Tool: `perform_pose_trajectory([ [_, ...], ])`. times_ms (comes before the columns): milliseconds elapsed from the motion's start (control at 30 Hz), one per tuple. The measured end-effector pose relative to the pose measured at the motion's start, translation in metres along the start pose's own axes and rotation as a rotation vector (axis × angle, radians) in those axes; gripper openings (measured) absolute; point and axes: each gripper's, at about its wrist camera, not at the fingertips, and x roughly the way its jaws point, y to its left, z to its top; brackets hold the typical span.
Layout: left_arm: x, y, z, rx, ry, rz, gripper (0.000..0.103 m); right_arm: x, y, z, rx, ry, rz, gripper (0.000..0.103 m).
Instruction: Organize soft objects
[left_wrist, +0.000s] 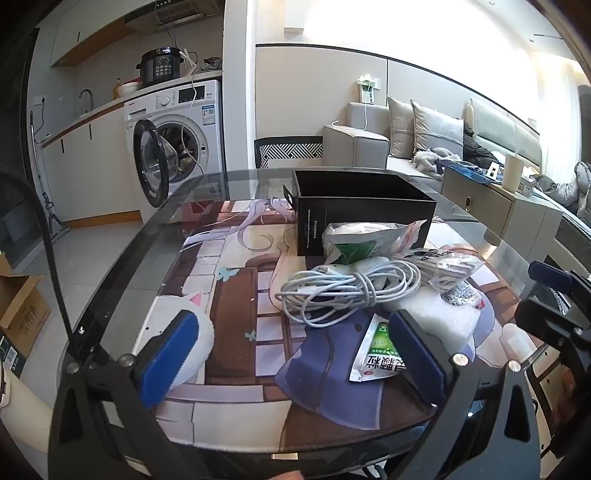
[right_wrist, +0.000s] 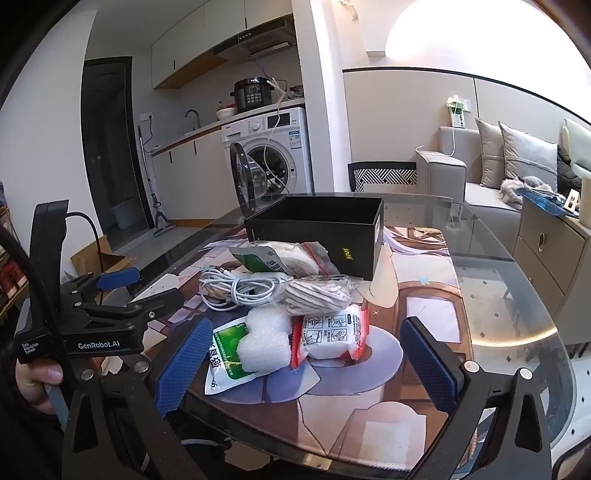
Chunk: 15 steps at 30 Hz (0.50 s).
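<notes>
Both tools, left (left_wrist: 291, 354) and right (right_wrist: 308, 363), stand spread and empty over the bench (right_wrist: 517, 295). The soft pile lies before the open black box (left_wrist: 364, 206), whose long axis runs across the bench. The cable (left_wrist: 347, 291) coil lies likewise crosswise. Only the right view shows the red-edged pack (right_wrist: 332, 336).

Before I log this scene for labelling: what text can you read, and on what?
"GenRobot.AI": left gripper body.
"Data Acquisition System": same body, small.
Green packet: large Chinese characters, cut off.
Black box: a yellow logo and white small print, unreadable.
White pouch: pictograms and print, too small.
Washer and cooker: labels blurred.
</notes>
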Motion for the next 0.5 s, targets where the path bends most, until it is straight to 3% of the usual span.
perform_pose_trajectory([
  [500, -0.0008, -0.001, 0.0026, -0.015, -0.018, -0.012, 0.103, -0.0006, 0.0013, 0.0003, 0.0, 0.012, 0.0, 0.103],
])
